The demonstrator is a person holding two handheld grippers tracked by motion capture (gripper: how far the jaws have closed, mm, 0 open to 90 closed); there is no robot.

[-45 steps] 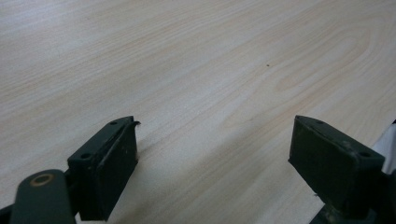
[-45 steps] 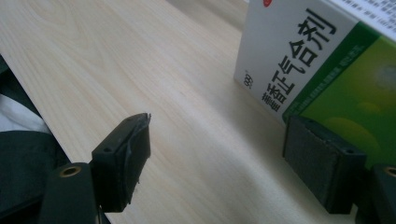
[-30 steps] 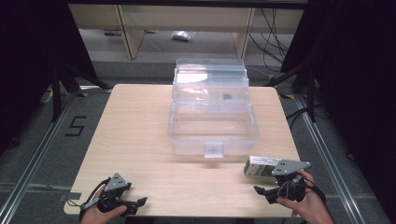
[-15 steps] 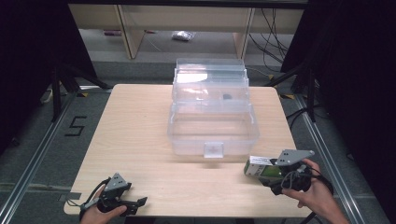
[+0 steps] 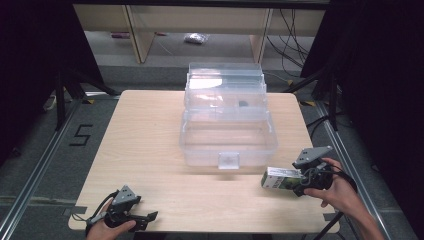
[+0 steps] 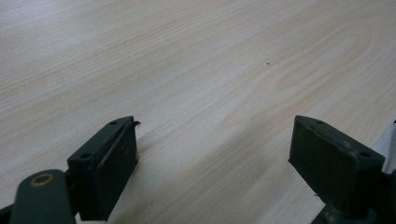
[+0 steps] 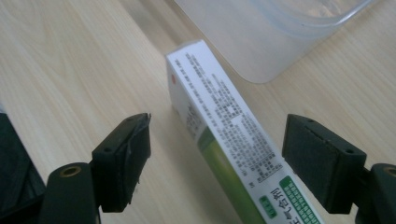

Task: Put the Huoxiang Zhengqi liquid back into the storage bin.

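High view: clear plastic tiered storage box [image 5: 227, 127] sits mid-table w/ lid tipped back and trays stepped open, prob. so sth can be dropped straight in. Long white-and-green printed carton [image 5: 281, 177] lies flat on the pale wooden table [image 5: 150, 130], near front right corner, just in front of the box's right end. Right gripper [image 5: 304, 186] is at the carton's right end, approaching end-on; looks like a line-up for a pick. Left gripper [image 5: 148, 217] rests low at front left edge, well apart from everything, prob. parked out of the way.

Left gripper view: jaws wide apart, nothing btwn them but bare wood; touching no object.

Right gripper view: jaws spread wide, carton [image 7: 224, 126] running lengthwise btwn them, closer to the right-hand pad than the other. Gap visible both sides, so no grip yet. Box's rounded corner [image 7: 275, 32] just beyond the carton's far end.
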